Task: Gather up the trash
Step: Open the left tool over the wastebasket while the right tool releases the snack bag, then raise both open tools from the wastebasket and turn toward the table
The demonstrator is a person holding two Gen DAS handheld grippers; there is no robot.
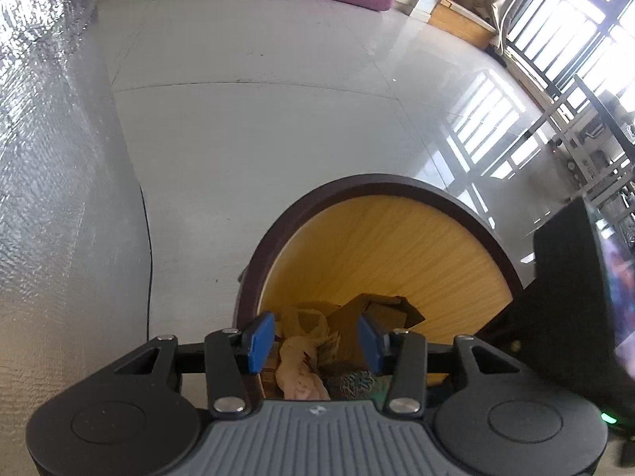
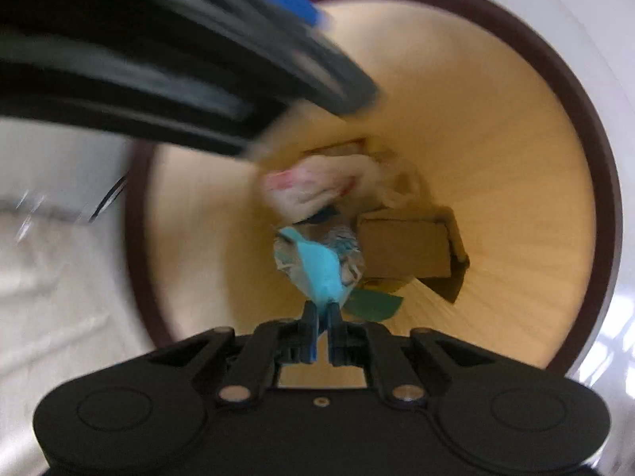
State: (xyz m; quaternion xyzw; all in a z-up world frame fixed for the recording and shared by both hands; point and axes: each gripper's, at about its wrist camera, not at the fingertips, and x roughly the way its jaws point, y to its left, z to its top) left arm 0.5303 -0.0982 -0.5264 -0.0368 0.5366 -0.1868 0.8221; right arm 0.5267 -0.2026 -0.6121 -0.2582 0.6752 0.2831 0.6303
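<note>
A round bin (image 1: 397, 234) with a dark brown rim and a yellow wood-grain inner wall stands on the pale tiled floor (image 1: 258, 139). The left gripper (image 1: 313, 341) hangs over the near edge of the bin, its blue pads (image 1: 260, 341) apart with nothing pressed between them. Below it, at the bottom of the bin, lie a crumpled plastic bag (image 1: 305, 329) and a brown cardboard box (image 1: 381, 309).

The right gripper (image 2: 322, 329) points straight down into the mouth of the bin, its jaws closed on a light blue scrap (image 2: 321, 269), which hangs above the bottom of the bin. Beside the scrap, deeper in the bin, are the cardboard box (image 2: 408, 246) and a whitish wad of plastic (image 2: 317, 186). The picture is blurred.
</note>
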